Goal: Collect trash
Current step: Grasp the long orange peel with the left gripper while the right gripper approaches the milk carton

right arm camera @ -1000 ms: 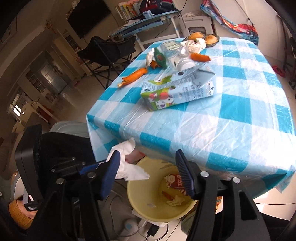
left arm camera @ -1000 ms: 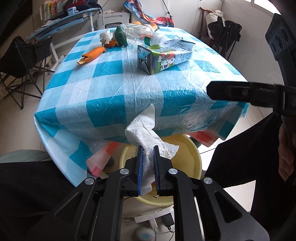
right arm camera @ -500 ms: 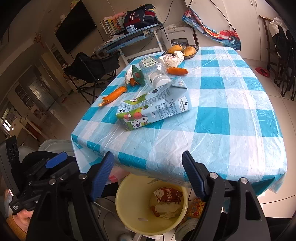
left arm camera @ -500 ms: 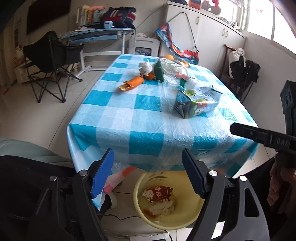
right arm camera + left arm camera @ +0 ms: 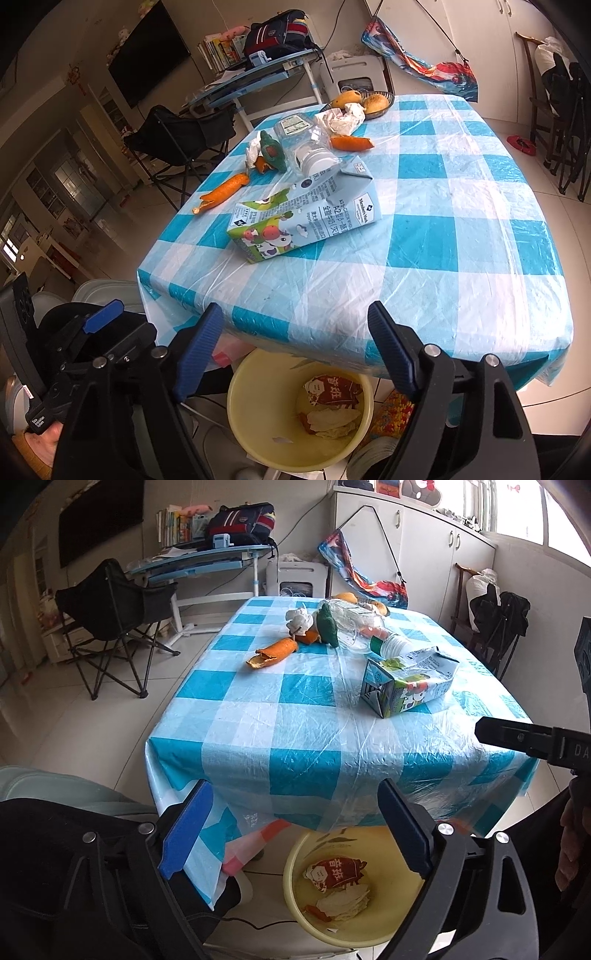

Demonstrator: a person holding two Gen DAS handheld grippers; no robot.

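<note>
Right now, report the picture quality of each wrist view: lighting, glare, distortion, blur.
Left wrist view: daylight from the windows at upper right, sheen on the plastic tablecloth, fisheye bending of walls and dark corners, all sharp, no blur. Right wrist view: the room at left is dim, the tablecloth is bright with wrinkle glare, the edges curve strongly, the milk carton print is legible.

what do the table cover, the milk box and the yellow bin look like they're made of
Table cover: thin plastic sheet, glossy, judging by its fine wrinkles and sheen.
Milk box: printed coated paperboard, likely; folded gable end, creased sides, slight shine.
Yellow bin: probably moulded plastic; smooth, even wall with a soft gloss and a rounded rim.
</note>
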